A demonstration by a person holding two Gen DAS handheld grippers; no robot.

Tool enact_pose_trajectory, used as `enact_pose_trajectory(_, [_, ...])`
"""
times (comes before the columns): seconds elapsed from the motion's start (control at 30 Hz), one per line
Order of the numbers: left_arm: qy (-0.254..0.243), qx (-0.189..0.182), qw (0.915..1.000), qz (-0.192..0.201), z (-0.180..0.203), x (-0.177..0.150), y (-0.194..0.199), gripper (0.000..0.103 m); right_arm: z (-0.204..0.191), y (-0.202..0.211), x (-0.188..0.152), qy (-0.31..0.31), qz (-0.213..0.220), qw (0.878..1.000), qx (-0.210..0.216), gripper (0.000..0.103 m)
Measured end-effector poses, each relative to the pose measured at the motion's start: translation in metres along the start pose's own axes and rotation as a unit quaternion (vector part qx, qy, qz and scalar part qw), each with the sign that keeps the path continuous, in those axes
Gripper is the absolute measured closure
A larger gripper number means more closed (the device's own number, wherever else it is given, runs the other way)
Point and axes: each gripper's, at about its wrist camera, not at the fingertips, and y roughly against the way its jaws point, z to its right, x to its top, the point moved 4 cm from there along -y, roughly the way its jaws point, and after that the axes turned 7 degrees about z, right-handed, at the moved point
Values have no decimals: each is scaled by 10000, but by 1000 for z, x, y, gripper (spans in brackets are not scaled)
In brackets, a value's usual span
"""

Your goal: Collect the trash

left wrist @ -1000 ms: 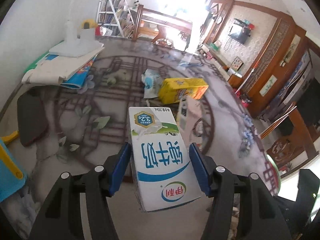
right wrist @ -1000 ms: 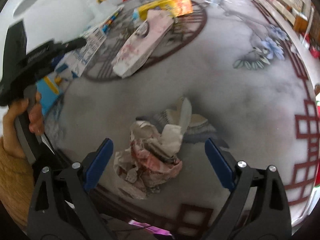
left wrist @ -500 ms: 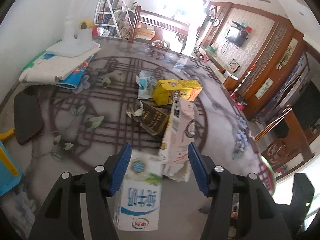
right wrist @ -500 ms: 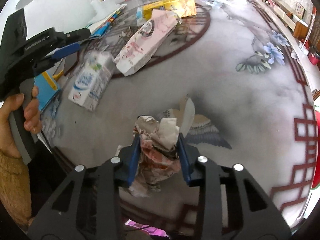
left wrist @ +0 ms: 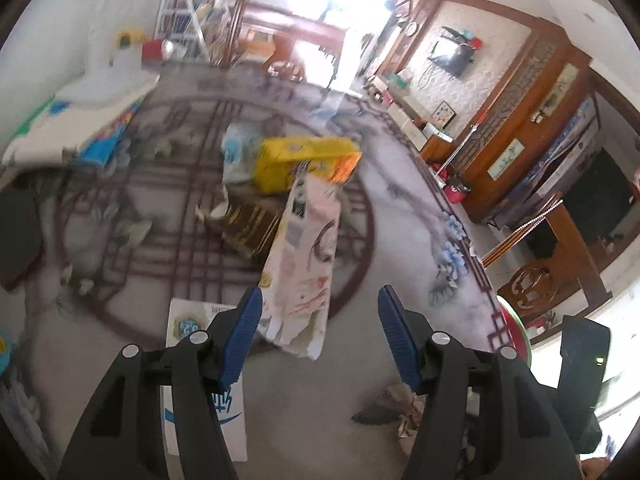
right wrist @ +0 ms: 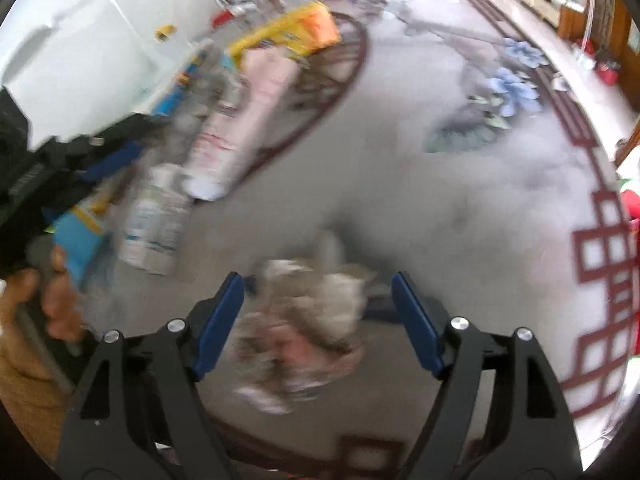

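The right tool [right wrist: 316,320] hangs with its blue pads spread wide and nothing held; the crumpled paper wad [right wrist: 304,320] lies on the desk [right wrist: 460,208] between them, blurred, and whether either pad touches it cannot be told. To the left in that view a hand [right wrist: 44,304] holds the left tool's handle. In the left wrist view the left tool [left wrist: 320,332] is likewise wide apart and has hold of nothing. The white and blue milk carton [left wrist: 208,384] lies flat on the desk at the near left, partly under the left finger [left wrist: 240,332]. Just beyond, the pink patterned carton [left wrist: 308,264] lies lengthwise, its near torn end between the pads and close to the left one. At the near right edge of this view part of the crumpled wad shows behind the right finger. Farther on, a dark gold-printed packet [left wrist: 252,228] lies beside the pink carton, then a yellow box [left wrist: 308,162] touching the pink carton's far end, with a pale blue wrapper [left wrist: 236,152] to its left. At the far left lies a stack of papers and books [left wrist: 80,120].
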Motion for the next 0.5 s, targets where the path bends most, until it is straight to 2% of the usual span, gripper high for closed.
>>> enact_pose_trajectory(0.03, [22, 118, 9999, -68, -3, 3, -5, 46, 5, -4, 1, -138, -112, 9998, 4, 29])
enact_pose_trajectory(0.1, [168, 280, 9994, -97, -10, 9, -12, 46, 10, -10, 2, -556, -302, 9973, 377, 28])
enact_pose_trajectory(0.17, [119, 434, 9990, -57, -14, 10, -11, 46, 8, -7, 0, -453, -266, 9982, 304, 28])
enact_pose_trajectory(0.27, [-41, 668, 9978, -11, -19, 7, -9, 46, -2, 1, -2, -316, -98, 9983, 489, 24])
enact_pose_trajectory(0.33, [168, 527, 9984, 131, -23, 4, -3, 46, -11, 10, -3, -133, 171, 9980, 587, 19])
enact_pose_trajectory(0.4, [154, 458, 9987, 134, -23, 1, 2, 46, -19, 19, -5, 94, 271, 9982, 519, 18])
enact_pose_trajectory(0.47, [-50, 715, 9974, 93, -23, -1, 9, 45, -23, 27, -6, 142, 463, 9981, 381, 12])
enact_pose_trajectory(0.5, [-49, 719, 9973, 105, -24, -2, 11, 45, -24, 27, -7, 124, 489, 9981, 365, 12])
